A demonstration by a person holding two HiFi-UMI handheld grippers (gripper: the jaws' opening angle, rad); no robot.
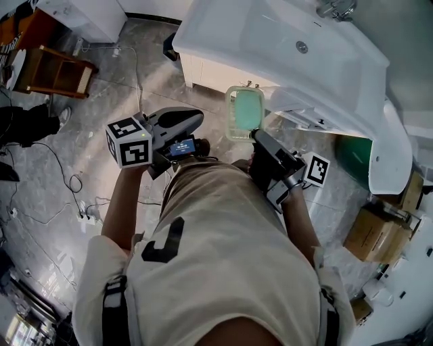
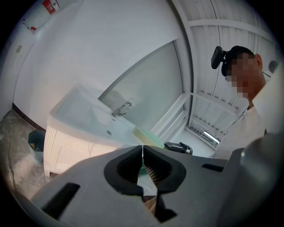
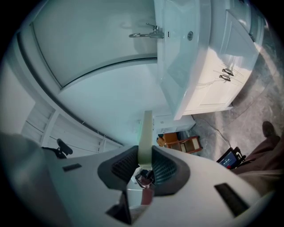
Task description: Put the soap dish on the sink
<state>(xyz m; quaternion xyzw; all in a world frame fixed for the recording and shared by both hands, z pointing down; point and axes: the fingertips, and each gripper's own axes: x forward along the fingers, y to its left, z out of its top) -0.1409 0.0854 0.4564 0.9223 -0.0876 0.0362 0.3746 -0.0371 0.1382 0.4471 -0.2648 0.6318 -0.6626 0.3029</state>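
The white ceramic sink basin [image 1: 270, 34] across the top of the frame offers open room, with only the chrome faucet [image 1: 336, 8] at its upper right. The white cabinet [image 1: 203, 73] beneath blocks lower passage. At left, the grey marble floor [image 1: 101, 94] is open past a wooden stool [image 1: 51, 71] and loose cables [image 1: 66, 177].

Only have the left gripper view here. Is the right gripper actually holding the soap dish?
Observer: Yes. In the right gripper view, the right gripper has its jaws closed on the soap dish, which is seen edge-on between them.
Operator: On the sink yet?
Observer: No. The head view shows it held in the air just short of the sink, resting on nothing.
Operator: Anything in the dish?
Observer: The head view shows only a green inner tray inside a pale rim. No soap is visible.
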